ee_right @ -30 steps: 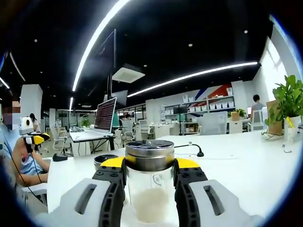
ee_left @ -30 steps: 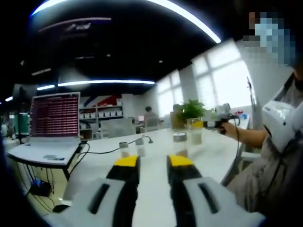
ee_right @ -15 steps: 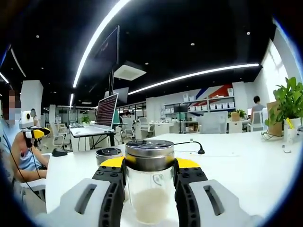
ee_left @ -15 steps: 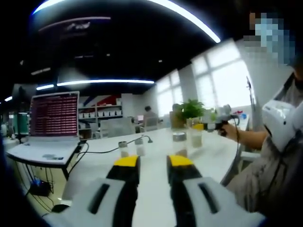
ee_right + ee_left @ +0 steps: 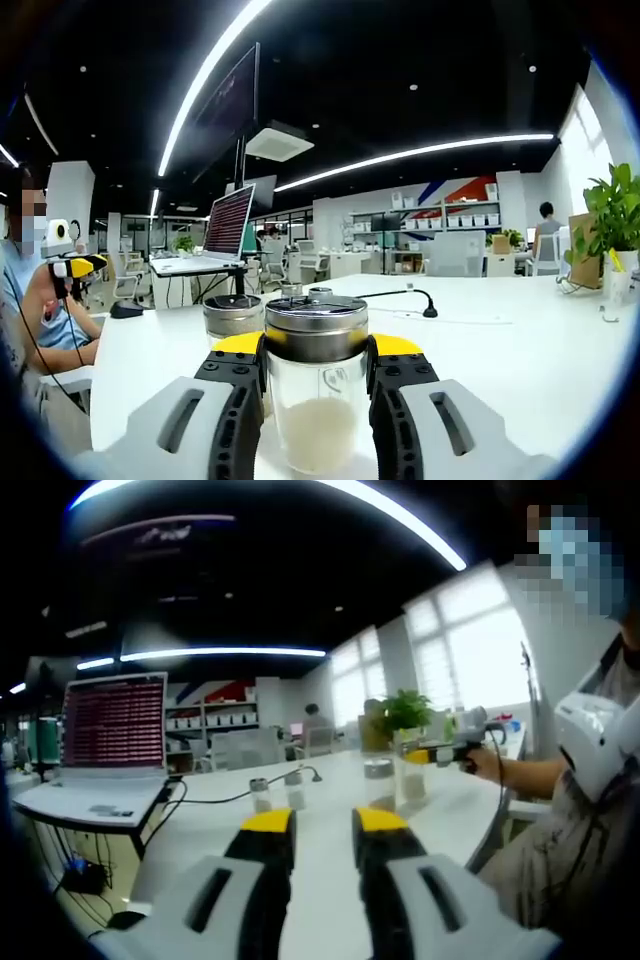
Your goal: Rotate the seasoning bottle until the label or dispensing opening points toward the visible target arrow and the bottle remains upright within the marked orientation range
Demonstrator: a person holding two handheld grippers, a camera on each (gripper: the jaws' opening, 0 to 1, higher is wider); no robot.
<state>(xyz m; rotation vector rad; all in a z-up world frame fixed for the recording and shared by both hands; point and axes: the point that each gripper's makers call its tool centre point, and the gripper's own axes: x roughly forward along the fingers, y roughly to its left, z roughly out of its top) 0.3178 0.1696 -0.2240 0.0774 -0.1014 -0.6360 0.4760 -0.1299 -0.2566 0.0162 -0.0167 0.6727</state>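
Upright on the white tabletop (image 5: 520, 350), the seasoning bottle (image 5: 316, 385) sits clamped between the right tool (image 5: 316, 352) jaws; the left tool (image 5: 322, 825) hovers released, near a laptop (image 5: 108, 742).

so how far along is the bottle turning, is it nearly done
Done: the right tool is shut on the seasoning bottle, which stands upright on the white table.
In hand: that grip, seen side-on from the left gripper view.
Left: the turn itself cannot be judged, since no target arrow or label is visible. The left tool is empty, jaws apart.
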